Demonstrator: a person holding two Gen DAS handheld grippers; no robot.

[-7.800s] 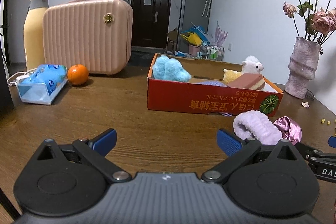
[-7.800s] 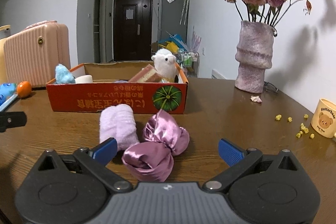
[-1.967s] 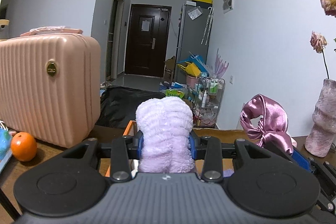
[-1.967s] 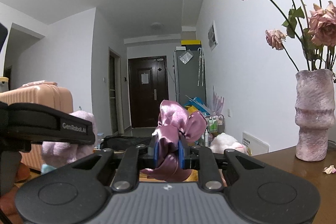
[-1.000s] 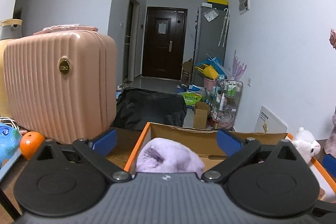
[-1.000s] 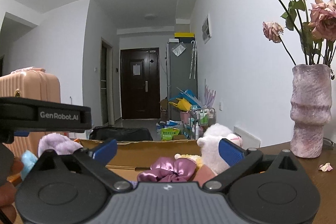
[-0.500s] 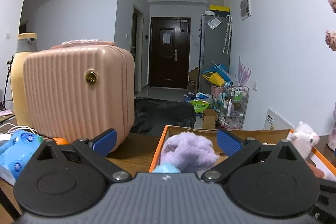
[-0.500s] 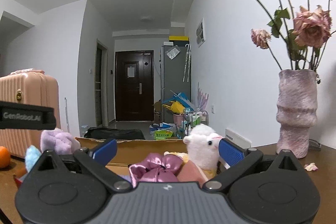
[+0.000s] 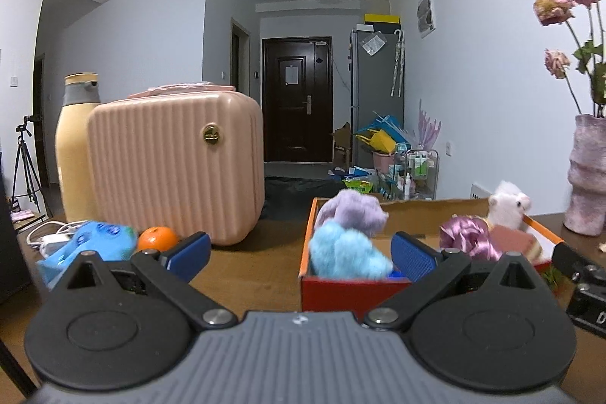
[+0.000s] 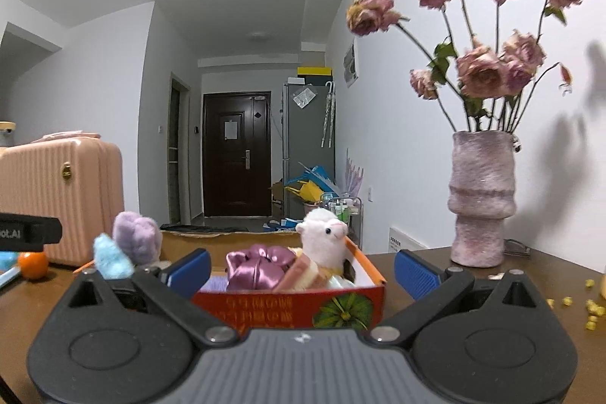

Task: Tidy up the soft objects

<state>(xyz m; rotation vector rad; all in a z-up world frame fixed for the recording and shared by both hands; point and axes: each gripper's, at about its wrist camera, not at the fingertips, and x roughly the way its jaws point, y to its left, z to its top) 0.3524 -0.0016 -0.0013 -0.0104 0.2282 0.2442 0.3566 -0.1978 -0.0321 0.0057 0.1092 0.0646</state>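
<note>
left hand-held gripper (image 9: 299, 254): at the bottom of the left wrist view. its two blue pads are spread wide apart and hold nothing.
right hand-held gripper (image 10: 301, 269): at the bottom of the right wrist view. its pads are spread wide too, and nothing is between them.
box (image 10: 288, 307): a red and orange cardboard box on the brown bench (image 9: 246, 275), in the lower middle of both views.
purple fluffy thing (image 9: 350, 212): it sits inside the box at the left end, behind the blue fluffy toy (image 9: 346, 256).
shiny purple bow (image 10: 259, 265): it lies inside the box, near the middle, just beside the white plush sheep (image 10: 322, 237).
step now: the soft things i can see are all in the box, and both hands are empty, so i think the putting-in part is done.
what is left: i see no soft thing lying loose on the bench in these views. the orange (image 9: 157, 239), the pink case (image 9: 176, 169) and the vase (image 10: 481, 199) are not soft things.
next move: i think the hands should look around for any more soft things. if there are none, they can move back and rest.
take care: keep clear of the vase on the right, it could tip.
</note>
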